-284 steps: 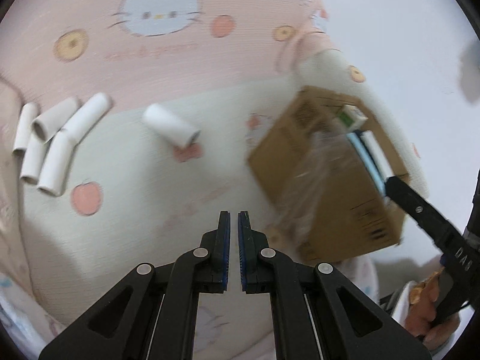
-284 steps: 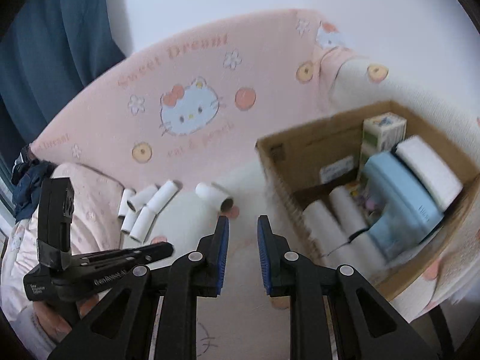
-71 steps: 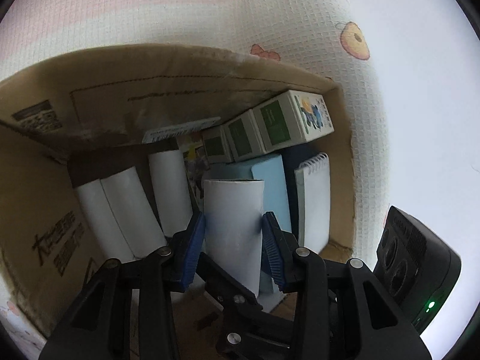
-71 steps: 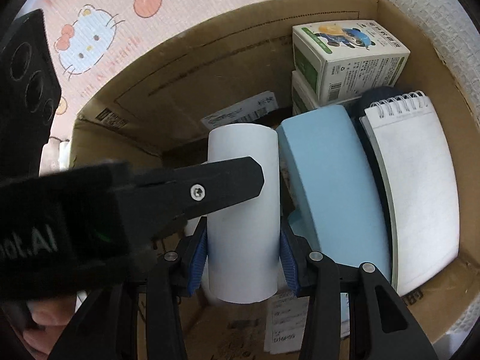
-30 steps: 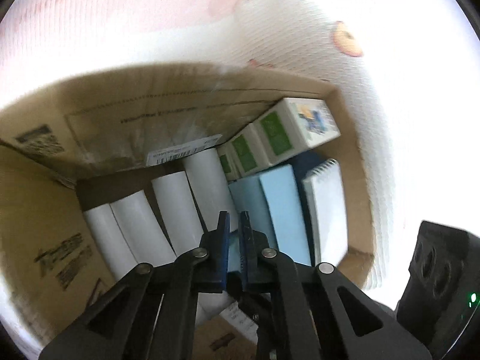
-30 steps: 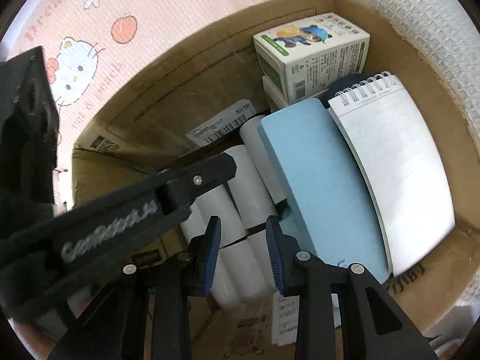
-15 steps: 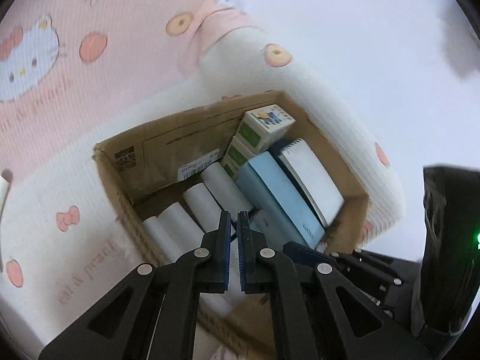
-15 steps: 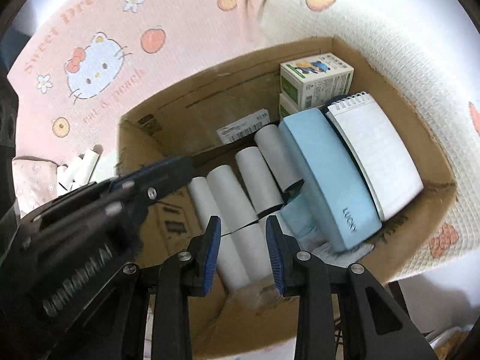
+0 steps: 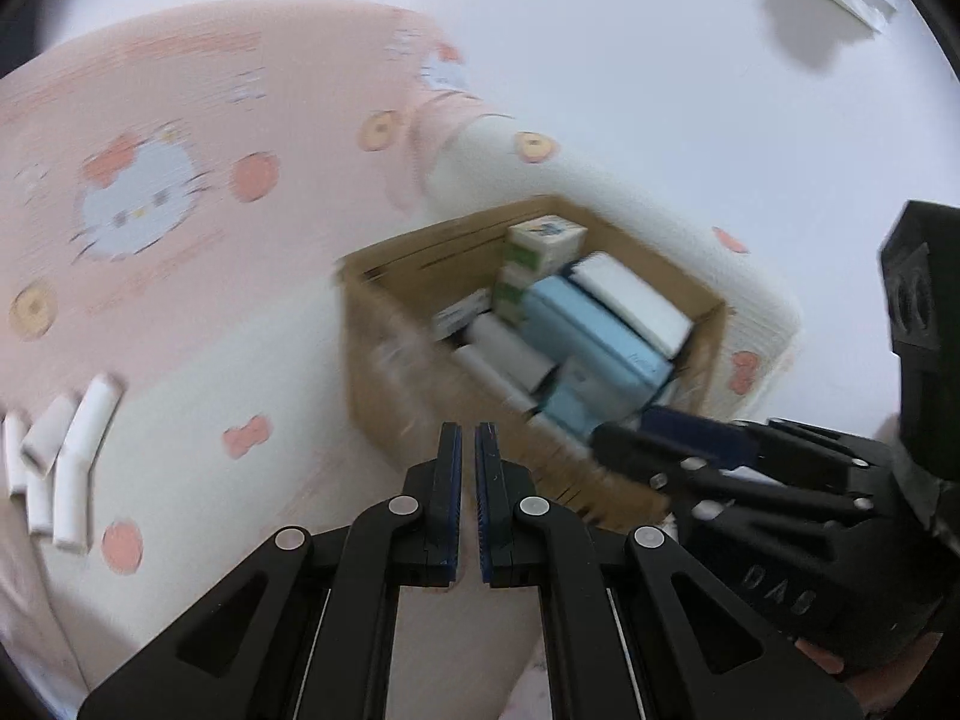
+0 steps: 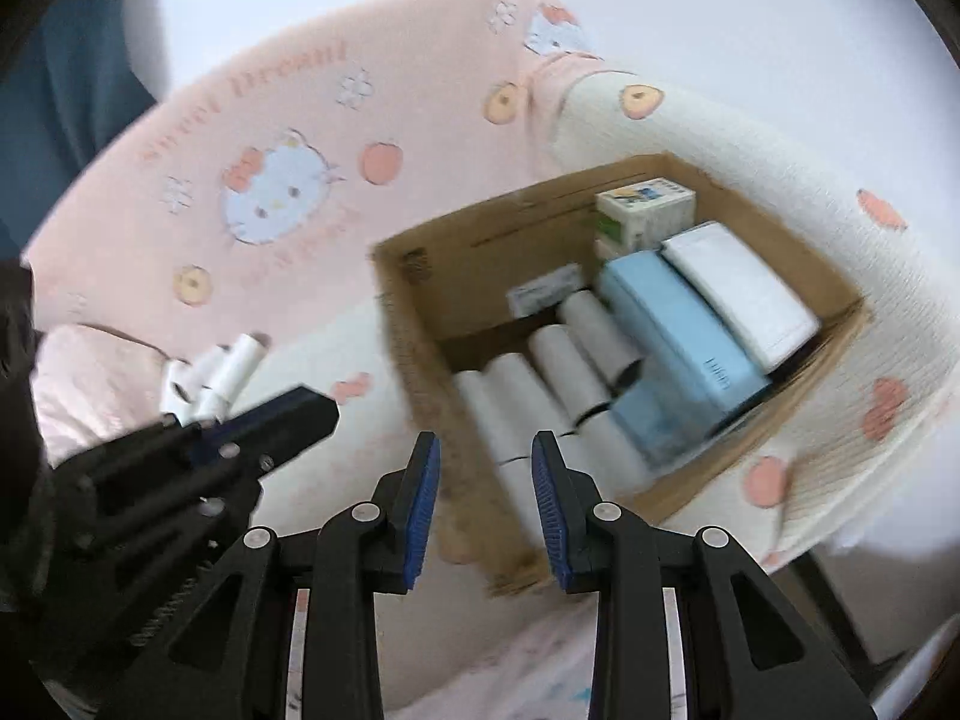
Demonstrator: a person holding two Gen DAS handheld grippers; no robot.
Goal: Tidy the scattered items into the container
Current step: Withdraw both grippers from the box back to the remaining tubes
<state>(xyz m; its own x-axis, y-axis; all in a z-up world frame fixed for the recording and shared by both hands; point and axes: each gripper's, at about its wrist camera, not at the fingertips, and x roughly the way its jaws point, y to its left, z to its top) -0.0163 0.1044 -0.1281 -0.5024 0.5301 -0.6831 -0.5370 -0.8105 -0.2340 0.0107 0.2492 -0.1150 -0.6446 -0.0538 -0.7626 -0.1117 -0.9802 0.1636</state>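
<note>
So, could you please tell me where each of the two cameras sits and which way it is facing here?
Left wrist: on the left gripper, jaws shut, looking down over the bed at the cardboard box; the right gripper shows at right.
Right wrist: on the right gripper, jaws apart and empty, looking down into the box; the left gripper shows at left.
Shared: the box, the white tubes left on the bed, the pink blanket.

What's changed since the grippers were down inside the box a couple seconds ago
Both grippers let go of the white roll, leaving it in the cardboard box, and pulled back. The left gripper has shut empty; the right gripper is open, empty. The loose rolls still lie on the blanket.
</note>
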